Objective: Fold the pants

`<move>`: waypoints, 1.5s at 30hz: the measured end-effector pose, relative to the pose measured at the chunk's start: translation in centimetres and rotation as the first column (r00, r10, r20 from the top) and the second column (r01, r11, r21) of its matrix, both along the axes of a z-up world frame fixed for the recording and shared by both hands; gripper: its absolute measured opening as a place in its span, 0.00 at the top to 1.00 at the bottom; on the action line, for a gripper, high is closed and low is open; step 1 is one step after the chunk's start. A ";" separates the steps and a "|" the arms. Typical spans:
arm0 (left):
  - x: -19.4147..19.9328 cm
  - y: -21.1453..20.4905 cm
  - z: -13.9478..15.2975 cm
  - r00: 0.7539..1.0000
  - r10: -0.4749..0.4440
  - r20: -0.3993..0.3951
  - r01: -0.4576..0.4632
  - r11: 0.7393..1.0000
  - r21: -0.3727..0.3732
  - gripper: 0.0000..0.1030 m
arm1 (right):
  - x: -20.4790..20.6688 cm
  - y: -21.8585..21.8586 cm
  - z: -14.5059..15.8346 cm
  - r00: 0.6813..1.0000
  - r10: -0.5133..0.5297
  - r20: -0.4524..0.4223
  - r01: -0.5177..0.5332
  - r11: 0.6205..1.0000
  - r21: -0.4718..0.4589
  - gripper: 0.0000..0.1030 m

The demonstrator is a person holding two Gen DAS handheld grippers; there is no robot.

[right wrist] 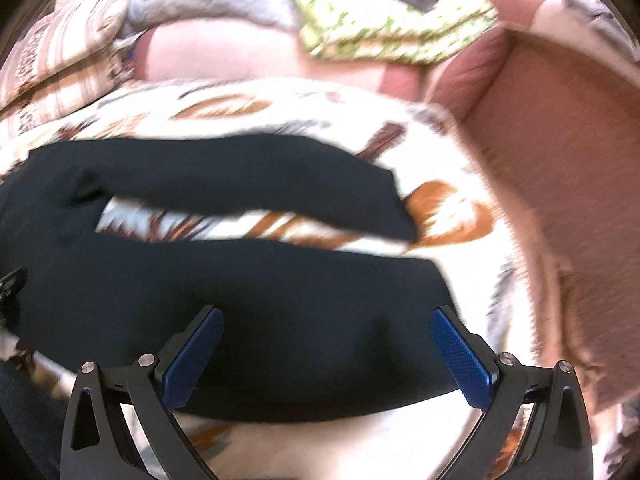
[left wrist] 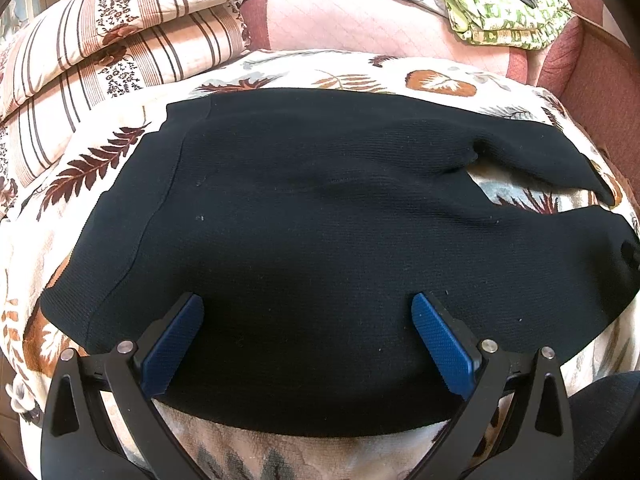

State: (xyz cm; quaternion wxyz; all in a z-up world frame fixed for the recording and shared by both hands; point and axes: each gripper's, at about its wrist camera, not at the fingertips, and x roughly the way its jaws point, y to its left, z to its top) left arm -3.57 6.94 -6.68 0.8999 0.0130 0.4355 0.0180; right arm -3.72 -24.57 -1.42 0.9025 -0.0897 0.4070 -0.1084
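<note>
Fingers of left gripper and right gripper are spread wide, nothing pinched, black pants laid flat between and ahead on leaf-print blanket.

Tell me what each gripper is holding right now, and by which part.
Nothing is held. The left gripper and right gripper both stand wide open above the black knit pants, which lie flat on the leaf-print blanket.
</note>
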 end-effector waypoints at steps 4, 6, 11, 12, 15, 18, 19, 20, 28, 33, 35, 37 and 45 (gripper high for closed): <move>0.0 0.0 0.0 1.000 0.000 0.004 0.000 1.000 -0.001 0.00 | 0.3 -0.9 0.1 0.999 -0.048 -0.005 0.048 0.999 0.005 0.01; 0.1 0.0 0.0 1.000 0.001 0.004 -0.001 1.000 -0.001 0.00 | 0.4 -0.9 0.2 0.999 -0.046 0.000 0.046 0.999 0.007 0.01; 0.1 0.0 0.0 1.000 0.000 0.004 0.000 1.000 -0.002 0.00 | 0.3 -0.7 -0.1 0.999 -0.038 -0.009 0.038 0.999 0.012 0.01; 0.1 0.0 0.0 1.000 0.000 0.004 0.000 1.000 -0.002 0.00 | 0.2 -0.7 -0.1 0.999 -0.038 -0.009 0.038 0.999 0.012 0.01; 0.1 0.0 0.0 1.000 0.000 0.004 0.000 1.000 -0.003 0.00 | 0.1 -0.7 -0.2 0.999 -0.040 -0.009 0.040 0.999 0.008 0.01; 0.1 0.0 0.0 1.000 0.001 0.006 -0.001 1.000 -0.005 0.00 | 0.2 -0.7 -0.2 0.999 -0.042 -0.009 0.042 0.999 0.011 0.01; 0.1 0.0 0.1 1.000 0.001 0.007 -0.001 1.000 -0.006 0.00 | 0.2 -0.7 -0.2 0.999 -0.042 -0.007 0.042 0.999 0.012 0.01; 0.1 0.0 0.1 1.000 0.001 0.007 -0.001 1.000 -0.006 0.00 | 0.2 -0.7 -0.1 0.999 -0.042 -0.004 0.042 0.999 0.012 0.01; 0.1 0.0 0.1 1.000 0.002 0.013 -0.001 1.000 -0.008 0.00 | 0.2 -0.5 -0.2 0.999 -0.040 -0.007 0.040 0.999 0.004 0.01; 0.1 0.2 0.2 1.000 -0.003 0.017 0.003 1.000 -0.018 0.00 | 0.5 -0.3 0.0 0.999 -0.037 0.000 0.037 0.999 0.014 0.01; 0.1 0.4 0.6 1.000 -0.021 0.011 0.022 0.999 -0.032 0.00 | 0.9 -0.6 0.7 0.999 -0.037 0.031 0.036 0.998 0.042 0.01; 0.1 1.1 1.6 0.998 -0.065 0.020 0.066 0.996 -0.061 0.00 | 1.7 -0.9 1.7 0.997 -0.030 0.073 0.025 0.998 0.066 0.01; 4.9 9.5 8.7 0.986 -0.046 0.159 0.060 0.995 -0.084 0.00 | 7.0 -1.1 5.2 0.967 0.103 0.233 -0.130 0.986 0.101 0.01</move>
